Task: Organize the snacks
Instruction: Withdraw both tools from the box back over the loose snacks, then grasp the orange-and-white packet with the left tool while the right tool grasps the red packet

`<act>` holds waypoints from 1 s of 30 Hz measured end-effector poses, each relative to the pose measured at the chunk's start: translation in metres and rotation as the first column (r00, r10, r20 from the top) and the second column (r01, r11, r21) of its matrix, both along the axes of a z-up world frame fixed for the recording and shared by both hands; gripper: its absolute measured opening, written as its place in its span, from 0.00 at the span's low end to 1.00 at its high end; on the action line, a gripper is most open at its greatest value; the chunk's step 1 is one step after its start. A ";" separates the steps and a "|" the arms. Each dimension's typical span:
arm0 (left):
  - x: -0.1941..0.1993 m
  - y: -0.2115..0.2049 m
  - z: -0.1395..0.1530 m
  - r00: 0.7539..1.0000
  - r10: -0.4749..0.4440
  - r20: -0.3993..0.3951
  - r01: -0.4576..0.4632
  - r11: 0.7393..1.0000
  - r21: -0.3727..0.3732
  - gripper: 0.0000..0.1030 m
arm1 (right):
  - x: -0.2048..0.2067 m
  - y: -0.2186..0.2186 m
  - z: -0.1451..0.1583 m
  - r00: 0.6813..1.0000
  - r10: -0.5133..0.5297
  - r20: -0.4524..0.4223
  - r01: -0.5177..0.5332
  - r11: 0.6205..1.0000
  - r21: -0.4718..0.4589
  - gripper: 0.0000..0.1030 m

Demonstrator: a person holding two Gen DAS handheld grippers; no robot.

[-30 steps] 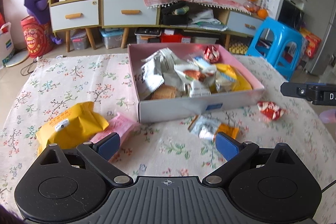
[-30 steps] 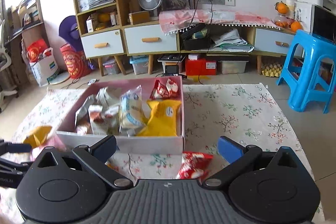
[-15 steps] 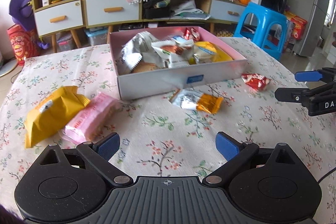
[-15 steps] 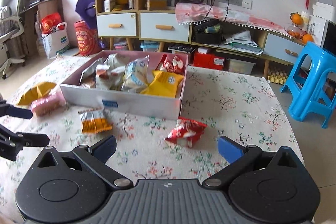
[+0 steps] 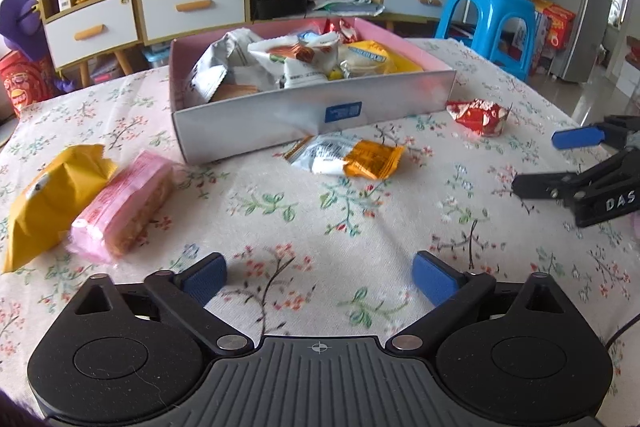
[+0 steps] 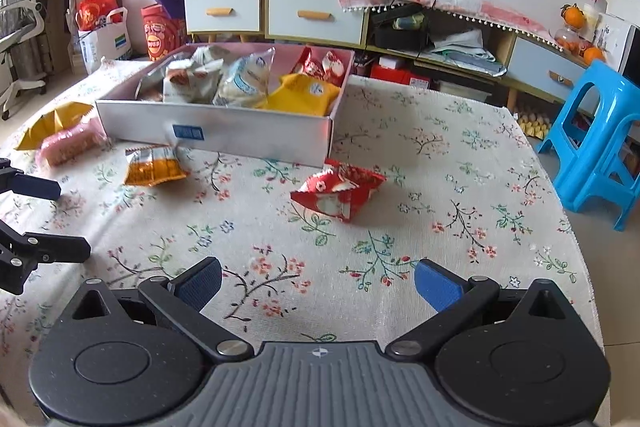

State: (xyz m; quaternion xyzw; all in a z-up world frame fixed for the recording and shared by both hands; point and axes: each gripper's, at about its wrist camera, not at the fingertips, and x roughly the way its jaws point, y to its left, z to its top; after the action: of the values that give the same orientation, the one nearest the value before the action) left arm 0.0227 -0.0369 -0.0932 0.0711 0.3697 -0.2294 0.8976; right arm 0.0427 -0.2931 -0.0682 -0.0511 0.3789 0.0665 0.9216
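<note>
A pink-lined cardboard box [image 5: 256,115] [image 6: 248,137] holds several snack packets in the middle of the flowered table. Outside it lie an orange-and-white packet [image 5: 348,157] [image 6: 154,165], a red packet [image 5: 478,115] [image 6: 338,189], a pink packet [image 5: 124,199] [image 6: 66,143] and a yellow bag [image 5: 48,195] [image 6: 52,123]. My left gripper [image 5: 320,275] is open over bare cloth, well short of the orange packet. My right gripper [image 6: 318,281] is open too, with the red packet a little ahead of it. Nothing sits between either pair of fingers.
The table's right edge [image 6: 576,227] runs close to a blue plastic stool [image 6: 600,143]. Drawers and shelves [image 6: 256,3] stand along the far wall. Each gripper shows in the other's view, the right one [image 5: 576,167] at the right and the left one [image 6: 36,219] at the left.
Both grippers have pulled back from the box and risen, so more tablecloth and all the loose packets show. Both stayed open and nothing was picked up.
</note>
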 end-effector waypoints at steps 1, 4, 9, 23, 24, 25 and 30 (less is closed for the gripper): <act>0.001 -0.003 -0.001 1.000 -0.002 0.008 0.002 1.000 0.001 0.99 | 0.003 0.000 -0.002 1.000 0.000 -0.004 0.000 1.000 -0.001 0.91; 0.009 -0.009 -0.002 1.000 -0.010 0.026 0.010 1.000 -0.008 1.00 | 0.011 0.000 -0.008 1.000 -0.002 -0.021 0.002 1.000 0.003 0.91; 0.020 -0.023 -0.003 0.999 -0.018 0.047 0.018 1.000 -0.013 1.00 | 0.022 -0.004 -0.010 0.999 -0.020 -0.034 0.021 0.998 0.051 0.91; 0.051 -0.041 -0.007 0.996 -0.015 0.089 0.018 0.999 -0.033 1.00 | 0.052 -0.001 -0.013 0.998 -0.064 -0.017 0.064 0.996 0.054 0.91; 0.051 -0.042 -0.007 0.996 -0.014 0.090 0.017 0.999 -0.033 1.00 | 0.054 0.000 -0.013 0.998 -0.067 -0.015 0.068 0.996 0.051 0.91; 0.052 -0.043 -0.007 0.996 -0.012 0.090 0.015 0.999 -0.032 1.00 | 0.055 0.001 -0.013 0.997 -0.071 -0.013 0.071 0.996 0.047 0.91; 0.053 -0.043 -0.006 0.996 -0.011 0.092 0.014 0.999 -0.034 0.97 | 0.059 0.005 -0.011 0.998 -0.067 0.004 0.067 0.998 0.022 0.91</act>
State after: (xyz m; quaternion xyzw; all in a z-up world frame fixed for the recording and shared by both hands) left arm 0.0761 -0.0795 -0.0993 0.0682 0.3234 -0.2379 0.9133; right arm 0.1017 -0.2880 -0.0793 -0.0283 0.3776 0.0396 0.9247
